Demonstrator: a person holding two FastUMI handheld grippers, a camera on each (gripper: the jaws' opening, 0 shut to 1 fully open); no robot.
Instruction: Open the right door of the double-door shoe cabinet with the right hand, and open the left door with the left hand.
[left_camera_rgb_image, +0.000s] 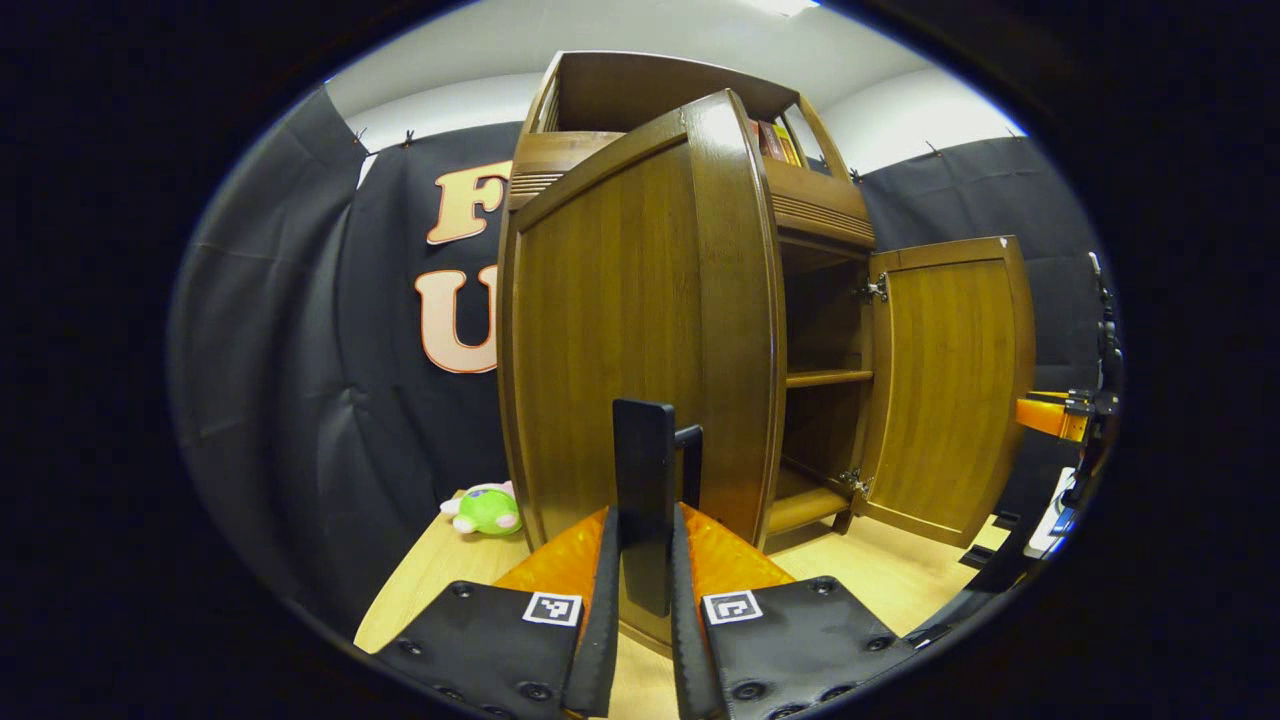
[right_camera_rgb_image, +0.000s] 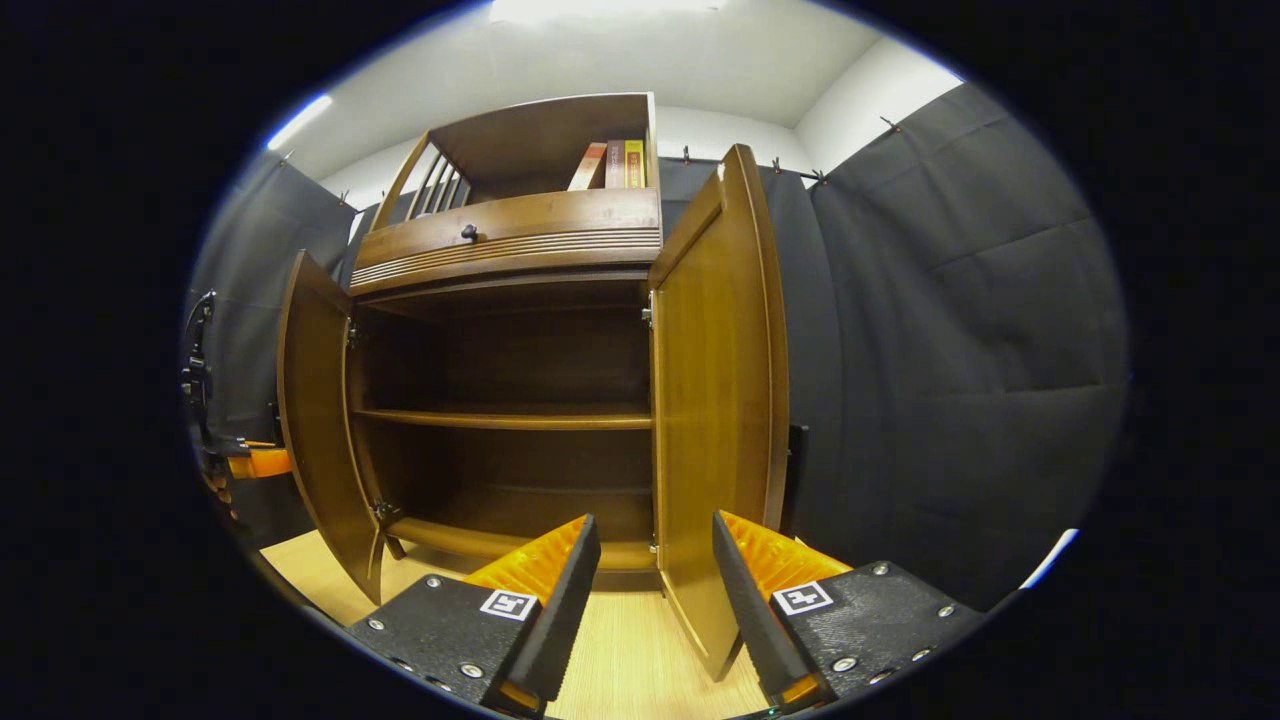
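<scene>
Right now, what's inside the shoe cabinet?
The shoe cabinet holds one shelf and a floor board, both bare. The right door covers the interior's far right edge.

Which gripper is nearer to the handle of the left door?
Left. The left gripper is clamped on the left door's handle; the right gripper is open at the right door.

A light wooden surface (left_camera_rgb_image: 890, 575) carries the brown shoe cabinet (left_camera_rgb_image: 560, 190); a green plush toy (left_camera_rgb_image: 487, 509) lies at its nine o'clock.

Recording booth: black cloth walls (right_camera_rgb_image: 950, 330) surround a cabinet (right_camera_rgb_image: 520, 300).
</scene>
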